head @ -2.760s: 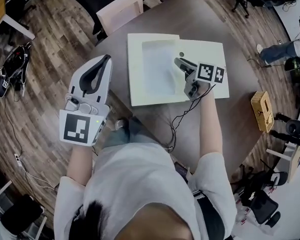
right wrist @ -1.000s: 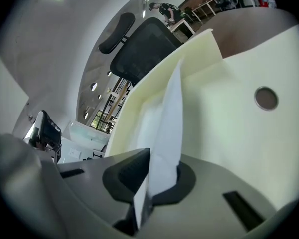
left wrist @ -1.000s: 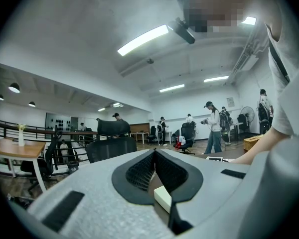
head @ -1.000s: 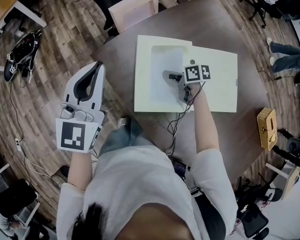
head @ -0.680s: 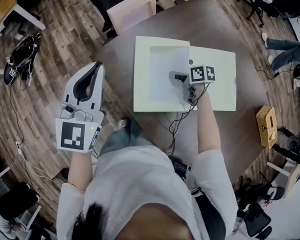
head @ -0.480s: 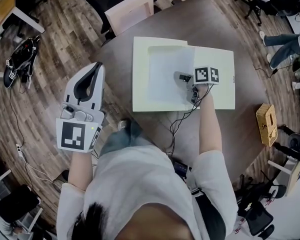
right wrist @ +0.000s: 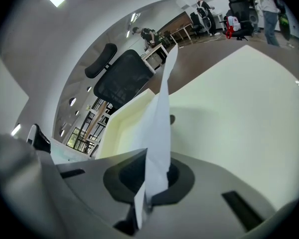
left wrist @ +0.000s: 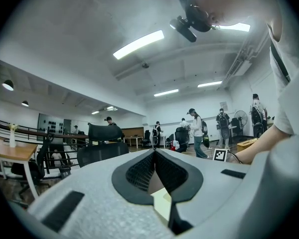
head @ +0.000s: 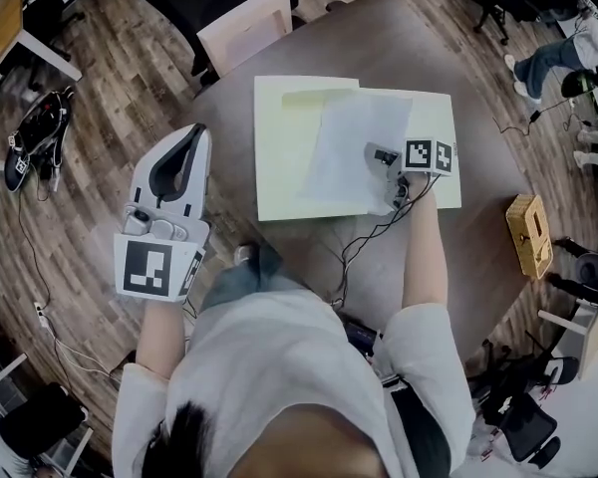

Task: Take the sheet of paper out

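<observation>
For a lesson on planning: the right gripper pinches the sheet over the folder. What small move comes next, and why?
Probably lift the sheet rightward off the folder: the right gripper is shut on its edge, but it overlies the folder.

The sheet of paper [head: 354, 147] is white, the open box [head: 279, 157] pale yellow, the desk [head: 478, 247] plain dark brown.

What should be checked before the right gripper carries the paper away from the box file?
1. Right gripper shut on the sheet of paper: ok.
2. Sheet fully clear of the cream box file: cannot tell; it hangs above it.
3. Box file lying open and flat on the table: ok.
4. Left gripper shut, empty, beside the table and out of the way: ok.
</observation>
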`<state>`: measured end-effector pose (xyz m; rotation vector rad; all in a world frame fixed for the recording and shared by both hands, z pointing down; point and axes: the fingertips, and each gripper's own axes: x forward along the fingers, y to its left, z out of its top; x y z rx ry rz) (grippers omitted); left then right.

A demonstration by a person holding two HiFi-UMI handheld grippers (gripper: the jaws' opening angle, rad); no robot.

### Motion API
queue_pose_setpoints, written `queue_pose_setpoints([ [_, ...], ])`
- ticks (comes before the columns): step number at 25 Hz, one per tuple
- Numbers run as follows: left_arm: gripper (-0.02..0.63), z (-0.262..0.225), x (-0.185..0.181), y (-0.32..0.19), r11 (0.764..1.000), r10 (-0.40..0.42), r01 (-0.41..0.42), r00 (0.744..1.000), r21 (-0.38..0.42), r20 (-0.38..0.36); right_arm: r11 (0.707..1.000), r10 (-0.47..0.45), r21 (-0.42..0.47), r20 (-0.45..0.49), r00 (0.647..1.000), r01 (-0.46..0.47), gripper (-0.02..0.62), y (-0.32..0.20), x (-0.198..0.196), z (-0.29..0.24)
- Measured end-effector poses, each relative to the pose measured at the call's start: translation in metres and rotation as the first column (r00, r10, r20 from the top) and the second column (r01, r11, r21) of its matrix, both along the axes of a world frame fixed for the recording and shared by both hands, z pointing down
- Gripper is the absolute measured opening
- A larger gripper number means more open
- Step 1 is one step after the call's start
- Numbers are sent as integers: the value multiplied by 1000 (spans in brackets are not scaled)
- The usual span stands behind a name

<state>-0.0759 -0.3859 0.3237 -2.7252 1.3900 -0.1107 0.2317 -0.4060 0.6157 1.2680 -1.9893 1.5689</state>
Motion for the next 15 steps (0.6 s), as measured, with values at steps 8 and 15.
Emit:
queue_pose_setpoints([
  [8,8,-8,14,10,999,43,-42,999,22,-11,994,63,93,-73,995,-56,15,14,32,-29],
  [15,8,-16,27,19,996,79,-78,997,39,-22,967,128,236,-145,981,-91,15,29,46,-64],
])
